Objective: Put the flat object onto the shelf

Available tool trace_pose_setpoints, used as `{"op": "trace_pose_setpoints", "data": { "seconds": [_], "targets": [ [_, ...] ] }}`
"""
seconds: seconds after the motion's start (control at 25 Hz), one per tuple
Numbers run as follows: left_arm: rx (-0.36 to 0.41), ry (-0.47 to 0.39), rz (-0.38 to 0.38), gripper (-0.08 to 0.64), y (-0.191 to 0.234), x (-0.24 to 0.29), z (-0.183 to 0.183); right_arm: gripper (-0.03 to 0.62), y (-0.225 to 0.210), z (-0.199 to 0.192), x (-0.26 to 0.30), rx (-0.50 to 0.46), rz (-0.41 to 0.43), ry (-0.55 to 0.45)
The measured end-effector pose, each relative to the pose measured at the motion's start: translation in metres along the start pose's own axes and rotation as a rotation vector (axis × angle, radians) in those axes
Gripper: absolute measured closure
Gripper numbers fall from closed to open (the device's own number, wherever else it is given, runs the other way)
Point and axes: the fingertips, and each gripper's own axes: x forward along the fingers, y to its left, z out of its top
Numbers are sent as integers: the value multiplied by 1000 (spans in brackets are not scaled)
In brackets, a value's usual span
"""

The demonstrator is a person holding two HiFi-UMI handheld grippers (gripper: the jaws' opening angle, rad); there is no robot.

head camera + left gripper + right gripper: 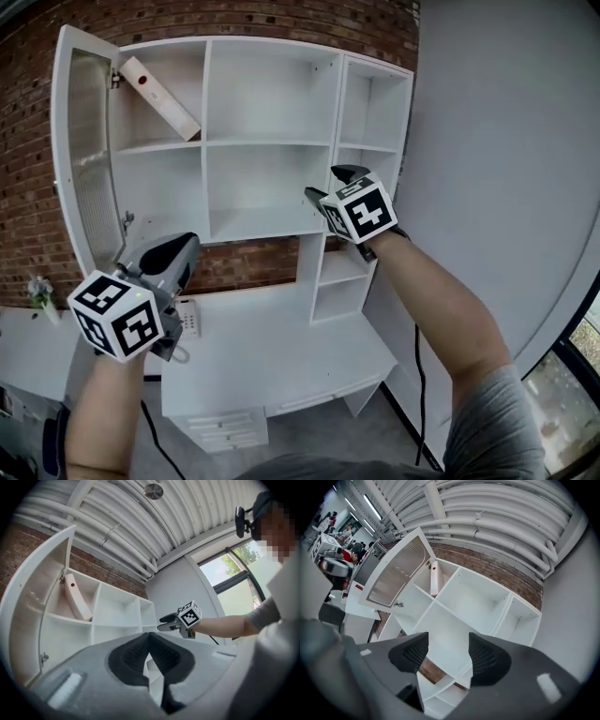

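Flat object (161, 98): pale slab, red dot, leaning in shelf (272, 142) compartment.

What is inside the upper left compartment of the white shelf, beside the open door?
One flat pale object with a red dot leans tilted there, its lower end to the right. Nothing else shows; the space behind it is covered.

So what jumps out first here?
The big white shelf unit against the red brick wall, its left door swung open. A pale flat board with a red dot leans alone in the top-left compartment. In front, black-and-white marker cubes ride the left gripper and right gripper.
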Motion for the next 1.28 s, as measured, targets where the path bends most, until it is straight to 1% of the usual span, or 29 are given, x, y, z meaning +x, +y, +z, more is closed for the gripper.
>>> {"op": "trace_pose_setpoints", "data": {
  "seconds": [0.08, 0.2, 0.32, 0.44, 0.52, 0.72, 0.84, 0.92, 1.16, 1.28],
  "targets": [
    [-26, 14, -73, 561, -33, 25, -15, 324, -3, -35, -31, 5, -5, 37],
    [-55, 18, -178, 561, -77, 58, -35, 345, -5, -78, -73, 48, -7, 77],
    [-88, 15, -255, 561, -108, 86, -56, 357, -2, -114, -104, 81, -16, 104],
    [-127, 11, -329, 561, -134, 113, -77, 369, -1, -148, -128, 87, -50, 137],
    [-143, 13, -381, 561, -149, 130, -91, 382, -2, -168, -145, 108, -83, 158],
    [-165, 22, -526, 561, -183, 163, -125, 405, -4, -219, -190, 218, -171, 214],
    [-168, 23, -621, 561, -205, 175, -145, 428, 4, -251, -220, 275, -218, 242],
    [-178, 27, -685, 561, -224, 179, -160, 446, 13, -273, -246, 323, -257, 259],
    [-220, 52, -887, 561, -289, 179, -212, 488, 51, -333, -322, 469, -409, 321],
    [-250, 99, -965, 561, -324, 170, -241, 500, 79, -358, -362, 533, -464, 359]
  ]
}}
